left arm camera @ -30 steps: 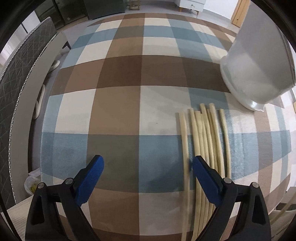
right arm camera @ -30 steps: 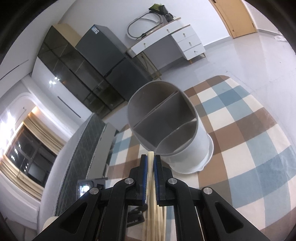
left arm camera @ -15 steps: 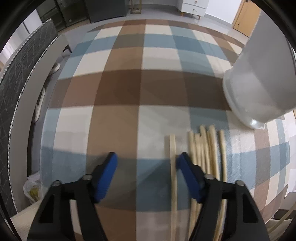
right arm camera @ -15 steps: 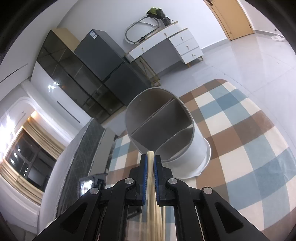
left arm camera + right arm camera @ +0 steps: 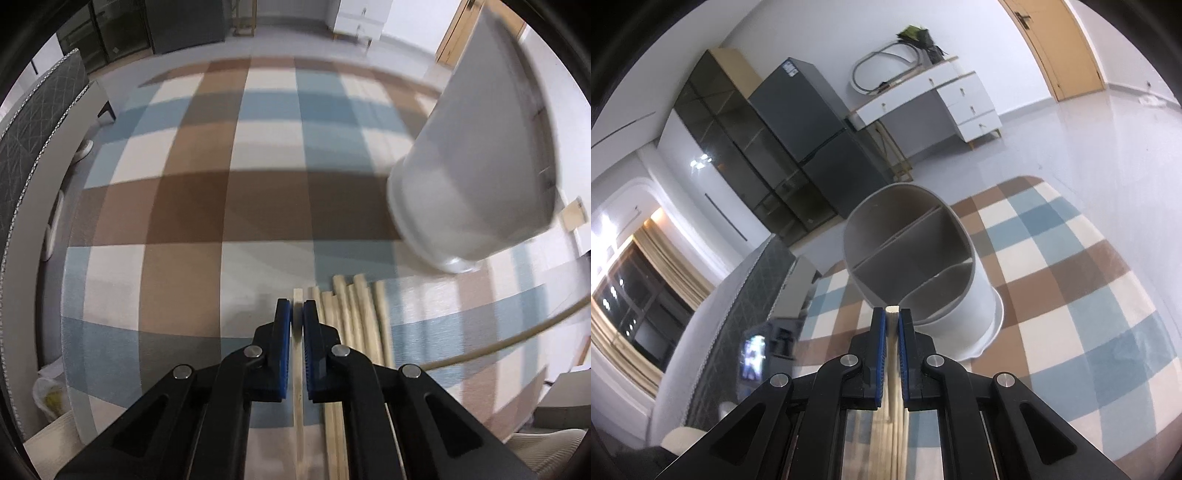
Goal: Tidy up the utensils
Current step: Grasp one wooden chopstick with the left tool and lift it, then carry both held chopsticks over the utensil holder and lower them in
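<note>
Left tool (image 5: pixel 297 314) has just closed on one chopstick (image 5: pixel 297 369) at lower centre, right tool (image 5: pixel 891 319) clamps another (image 5: pixel 894 369): thin grips, either could pivot and miss the holder (image 5: pixel 912 258).

Even indoor light; glare on the far floor (image 5: pixel 1100 155); motion blur on the holder (image 5: pixel 476 166); fisheye bending, dark corners.

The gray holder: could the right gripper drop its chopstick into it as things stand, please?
Probably yes: the holder stands just ahead of the right gripper, its open top faces the held chopstick, and nothing lies between.
</note>
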A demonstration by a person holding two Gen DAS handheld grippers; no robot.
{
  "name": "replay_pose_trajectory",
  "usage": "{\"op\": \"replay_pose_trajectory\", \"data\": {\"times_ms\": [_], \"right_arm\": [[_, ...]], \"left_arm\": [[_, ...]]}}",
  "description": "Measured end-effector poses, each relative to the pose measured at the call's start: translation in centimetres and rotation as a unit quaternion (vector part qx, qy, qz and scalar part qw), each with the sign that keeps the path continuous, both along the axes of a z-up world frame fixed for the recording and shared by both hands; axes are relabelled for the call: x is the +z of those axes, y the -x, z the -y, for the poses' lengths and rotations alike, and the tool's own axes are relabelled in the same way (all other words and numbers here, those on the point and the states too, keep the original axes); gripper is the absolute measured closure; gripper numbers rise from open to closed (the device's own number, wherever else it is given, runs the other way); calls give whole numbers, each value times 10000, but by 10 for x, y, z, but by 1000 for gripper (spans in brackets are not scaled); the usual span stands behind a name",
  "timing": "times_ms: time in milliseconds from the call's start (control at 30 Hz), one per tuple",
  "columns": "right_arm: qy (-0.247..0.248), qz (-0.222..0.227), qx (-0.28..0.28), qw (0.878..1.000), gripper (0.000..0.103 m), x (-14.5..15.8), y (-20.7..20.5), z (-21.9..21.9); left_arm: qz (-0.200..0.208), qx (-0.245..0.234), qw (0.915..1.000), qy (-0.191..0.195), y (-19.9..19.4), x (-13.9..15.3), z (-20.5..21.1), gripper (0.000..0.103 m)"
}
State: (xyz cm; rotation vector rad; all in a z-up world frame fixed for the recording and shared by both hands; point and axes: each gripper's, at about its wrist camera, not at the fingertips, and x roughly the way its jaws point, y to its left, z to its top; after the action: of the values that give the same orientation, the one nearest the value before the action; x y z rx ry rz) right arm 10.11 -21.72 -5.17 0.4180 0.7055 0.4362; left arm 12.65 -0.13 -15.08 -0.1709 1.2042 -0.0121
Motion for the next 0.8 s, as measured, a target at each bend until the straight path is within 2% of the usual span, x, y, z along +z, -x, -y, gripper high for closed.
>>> {"op": "replay_pose_trajectory", "data": {"times_ms": [300, 800], "right_arm": [[188, 369, 110, 9991, 97, 12, 23, -11], [330, 843, 73, 9959, 97, 47, 51, -13]], "left_arm": [[1128, 62, 9931, 318, 49, 70, -19, 101], [1795, -212, 9827, 399, 62, 132, -13, 101]]}}
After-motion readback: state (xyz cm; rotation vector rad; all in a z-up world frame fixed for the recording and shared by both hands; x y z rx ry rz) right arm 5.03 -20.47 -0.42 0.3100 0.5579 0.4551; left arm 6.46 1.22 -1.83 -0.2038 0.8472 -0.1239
